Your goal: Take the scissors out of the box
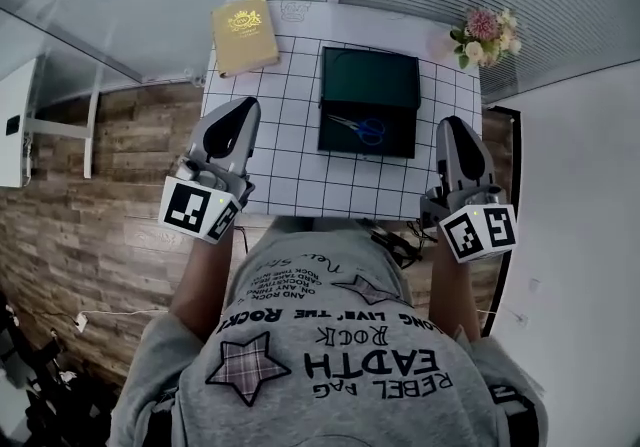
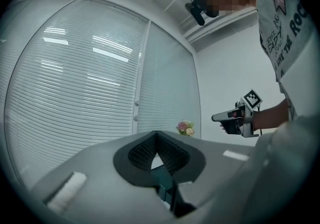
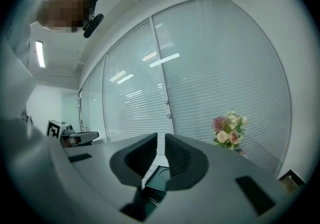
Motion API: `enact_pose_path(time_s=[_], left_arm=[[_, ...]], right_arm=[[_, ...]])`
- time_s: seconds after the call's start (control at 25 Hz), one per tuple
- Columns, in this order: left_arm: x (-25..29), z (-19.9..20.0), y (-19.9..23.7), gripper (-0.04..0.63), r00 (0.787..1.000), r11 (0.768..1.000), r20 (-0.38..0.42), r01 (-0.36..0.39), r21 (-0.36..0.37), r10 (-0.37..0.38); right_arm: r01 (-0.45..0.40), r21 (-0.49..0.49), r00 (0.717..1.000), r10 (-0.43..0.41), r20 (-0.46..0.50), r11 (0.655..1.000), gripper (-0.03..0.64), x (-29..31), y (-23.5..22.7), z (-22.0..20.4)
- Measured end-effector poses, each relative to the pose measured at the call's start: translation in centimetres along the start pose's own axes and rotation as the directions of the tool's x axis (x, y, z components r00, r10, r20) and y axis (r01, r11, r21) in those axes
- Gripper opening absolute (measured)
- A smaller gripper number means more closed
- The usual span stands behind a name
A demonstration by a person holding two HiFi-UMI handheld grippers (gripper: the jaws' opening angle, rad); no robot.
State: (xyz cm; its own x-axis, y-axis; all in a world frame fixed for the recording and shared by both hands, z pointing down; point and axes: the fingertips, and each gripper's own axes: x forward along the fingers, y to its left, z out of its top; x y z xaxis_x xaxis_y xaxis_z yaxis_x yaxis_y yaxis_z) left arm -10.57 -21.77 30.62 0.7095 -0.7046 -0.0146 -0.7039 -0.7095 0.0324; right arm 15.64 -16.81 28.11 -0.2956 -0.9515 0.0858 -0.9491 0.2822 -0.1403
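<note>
A dark green box lies open on the white grid mat, with blue-handled scissors on its near half. My left gripper hovers over the mat to the left of the box, and its jaws meet at the tips with nothing between them. My right gripper hangs at the box's right side, jaws nearly touching and empty. Both point level toward the far end of the table. A corner of the box shows under the right jaws.
A yellow book lies at the table's far left corner. At the far right stands a small bunch of flowers, close to the blinds. The person's torso fills the near side, and the table edge drops to wooden flooring on the left.
</note>
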Motion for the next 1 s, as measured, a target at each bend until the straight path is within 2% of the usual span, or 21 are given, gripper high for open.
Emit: enact_pose_path(time_s=[0.2,0.4,0.6,1.0], left_arm=[[1.1,-0.2,-0.1,-0.008,1.000,1.000,-0.007,-0.025,-0.018,0.025],[2.0,-1.4,-0.6,-0.009,0.999,0.999,-0.020,-0.034,-0.041,0.034],[2.6,-2.9,-1.3,-0.008,0.999,0.997,-0.039,-0.038,-0.061,0.035],[4.1,-4.7,-1.8,-0.009,0.997,0.995,-0.065,-0.048,-0.092,0.042]], right_arm=[[-0.082,-0.005,0.993,0.081,-0.090,0.997,0.017,1.9,-1.0,-1.6],[-0.153,0.021,0.970,0.155,-0.186,0.988,0.017,3.2,-2.4,-4.4],[-0.222,0.027,0.931,0.220,-0.291,0.975,0.017,3.9,-2.1,-8.2],[-0.333,-0.008,0.820,0.285,-0.496,0.943,0.018,6.1,-0.7,-15.6]])
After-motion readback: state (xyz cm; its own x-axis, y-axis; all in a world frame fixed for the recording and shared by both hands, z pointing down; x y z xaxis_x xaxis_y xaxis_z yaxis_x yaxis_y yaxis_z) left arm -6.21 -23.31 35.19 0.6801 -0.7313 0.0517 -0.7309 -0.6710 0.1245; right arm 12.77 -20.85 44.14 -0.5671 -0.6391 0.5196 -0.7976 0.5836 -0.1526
